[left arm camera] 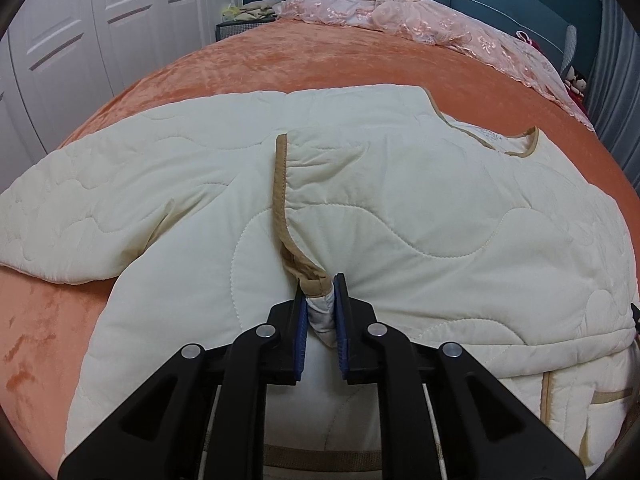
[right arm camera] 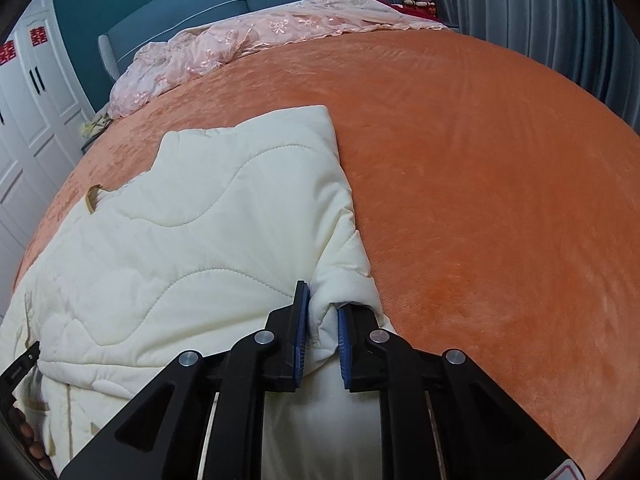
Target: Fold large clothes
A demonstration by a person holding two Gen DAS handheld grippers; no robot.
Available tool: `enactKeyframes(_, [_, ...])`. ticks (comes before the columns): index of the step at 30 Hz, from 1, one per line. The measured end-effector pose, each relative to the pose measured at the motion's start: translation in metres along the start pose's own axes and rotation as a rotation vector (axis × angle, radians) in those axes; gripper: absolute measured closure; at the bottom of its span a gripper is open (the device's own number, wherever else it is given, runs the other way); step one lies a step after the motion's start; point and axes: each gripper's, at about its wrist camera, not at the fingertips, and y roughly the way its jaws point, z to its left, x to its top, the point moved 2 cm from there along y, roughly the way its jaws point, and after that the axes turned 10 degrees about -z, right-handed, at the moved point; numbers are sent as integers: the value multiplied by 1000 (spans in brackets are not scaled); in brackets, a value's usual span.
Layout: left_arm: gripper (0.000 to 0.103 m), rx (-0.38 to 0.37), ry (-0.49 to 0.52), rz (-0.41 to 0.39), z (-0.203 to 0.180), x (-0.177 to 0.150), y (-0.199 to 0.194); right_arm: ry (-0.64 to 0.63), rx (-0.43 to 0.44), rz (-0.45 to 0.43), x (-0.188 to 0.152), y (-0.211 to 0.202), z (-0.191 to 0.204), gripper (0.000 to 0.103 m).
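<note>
Lying spread on the orange plush bedspread is the task's thing, a cream quilted padded jacket with tan binding, its collar end toward the blue headboard and its hem end toward the person. Its long axis runs away from both grippers, so the garment lies straight ahead of each.

The left gripper is clenched on the garment — its blue pads pinch a bunched piece of the tan-bound front edge together with pale lining, at the near middle of the jacket. One sleeve stretches out flat to the left of that grasp, unfolded.

The right gripper is likewise clamped on cloth, a thick roll of cream quilting at the jacket's right side edge, just beside bare bedspread. On this side the fabric already appears doubled inward, giving a straight outer edge.

Judgement: the grippers hold the near end at two points across its width, the left toward the centre, the right at the border. The likely next move — carrying the near end forward toward the collar — turns on both holds travelling along the long axis together; uneven travel would probably skew the fold. The padding is bulky and may spring back.

A pink lace coverlet lies heaped at the head of the bed, well apart from the jacket.
</note>
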Motion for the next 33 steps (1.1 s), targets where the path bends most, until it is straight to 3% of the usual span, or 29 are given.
enactKeyframes(11, [89, -7, -6, -49, 0, -6, -1, -64, -54, -24, -3, -2, 9, 86])
enactKeyframes(13, [82, -22, -51, -41, 9, -2, -9, -52, -61, -2, -1, -9, 8, 86])
enactKeyframes(15, [56, -23, -98, -36, 29, 2, -29, -12, -73, 21, -2, -30, 6, 81])
enactKeyframes(16, [48, -38, -131, -44, 44, 2, -44, -4, -83, 15, -5, -44, 8, 74])
enactKeyframes(17, [30, -52, -162, -53, 60, 1, -58, -5, -76, 7, -10, -59, 12, 72])
enactKeyframes(18, [19, -57, -193, -61, 80, 1, -72, -13, -55, 2, -15, -74, 17, 71])
enactKeyframes(21, [18, -13, -277, -72, 150, -1, -98, -64, 20, 3, -37, -109, 47, 69])
enactKeyframes(25, [18, 151, -402, -35, 258, -5, -100, -139, 128, 32, -69, -140, 104, 57])
enactKeyframes(28, [18, 250, -534, -23, 334, -12, -95, -184, 206, 70, -93, -156, 145, 54])
enactKeyframes(33, [19, 312, -755, -19, 421, -19, -77, -248, 279, 139, -128, -174, 190, 53])
